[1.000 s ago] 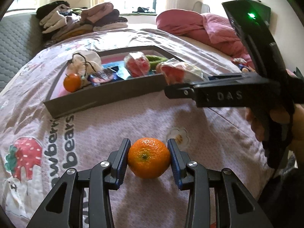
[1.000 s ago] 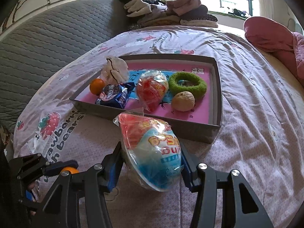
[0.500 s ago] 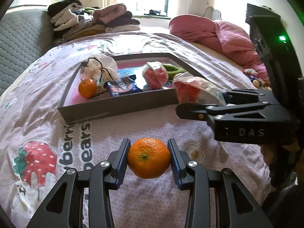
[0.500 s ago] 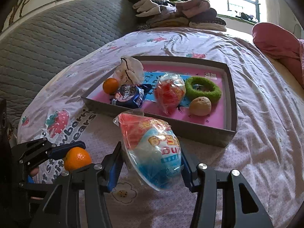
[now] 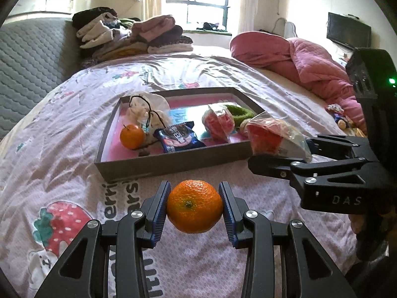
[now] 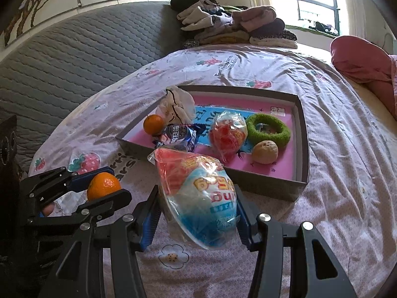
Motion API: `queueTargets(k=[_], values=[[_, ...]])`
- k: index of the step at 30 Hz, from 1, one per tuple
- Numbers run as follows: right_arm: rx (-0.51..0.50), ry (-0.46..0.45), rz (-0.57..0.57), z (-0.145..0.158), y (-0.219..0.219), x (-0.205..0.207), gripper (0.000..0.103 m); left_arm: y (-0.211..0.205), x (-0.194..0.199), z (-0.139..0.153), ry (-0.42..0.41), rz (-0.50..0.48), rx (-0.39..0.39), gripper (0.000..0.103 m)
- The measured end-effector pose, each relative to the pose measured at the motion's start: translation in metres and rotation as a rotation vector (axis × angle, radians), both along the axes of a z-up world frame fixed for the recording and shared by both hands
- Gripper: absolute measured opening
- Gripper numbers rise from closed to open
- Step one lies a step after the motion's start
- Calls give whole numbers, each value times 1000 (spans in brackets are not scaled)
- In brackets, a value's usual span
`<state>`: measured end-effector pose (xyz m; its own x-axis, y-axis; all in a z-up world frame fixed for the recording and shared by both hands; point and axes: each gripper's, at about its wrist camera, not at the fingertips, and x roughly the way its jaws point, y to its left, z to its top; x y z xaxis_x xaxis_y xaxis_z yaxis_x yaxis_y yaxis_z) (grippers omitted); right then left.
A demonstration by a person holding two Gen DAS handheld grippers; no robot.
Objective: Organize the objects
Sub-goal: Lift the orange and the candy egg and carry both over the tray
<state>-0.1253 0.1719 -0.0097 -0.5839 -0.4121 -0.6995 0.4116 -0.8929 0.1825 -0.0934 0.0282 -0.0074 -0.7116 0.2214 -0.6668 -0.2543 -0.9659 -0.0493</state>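
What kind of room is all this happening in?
Most likely a bedroom: the tray sits on a bed with a strawberry-print sheet, a pink quilt is bunched nearby, and folded clothes are stacked by the window.

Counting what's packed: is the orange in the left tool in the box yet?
Out. The orange is clamped before the box.

Bare tray floor [image 6: 285, 167] beside walnut [image 6: 264, 152]
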Motion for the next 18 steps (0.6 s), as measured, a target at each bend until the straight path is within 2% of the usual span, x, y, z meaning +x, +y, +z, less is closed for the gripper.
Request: queueTargets(k=[12,18], values=[[-41,35,-23,15,-1,-3,54,-3,-11,10,23,35,-3,41],[-22,95,-38,25,-2,0,54,-10,-14,26,81,68,-14,41]])
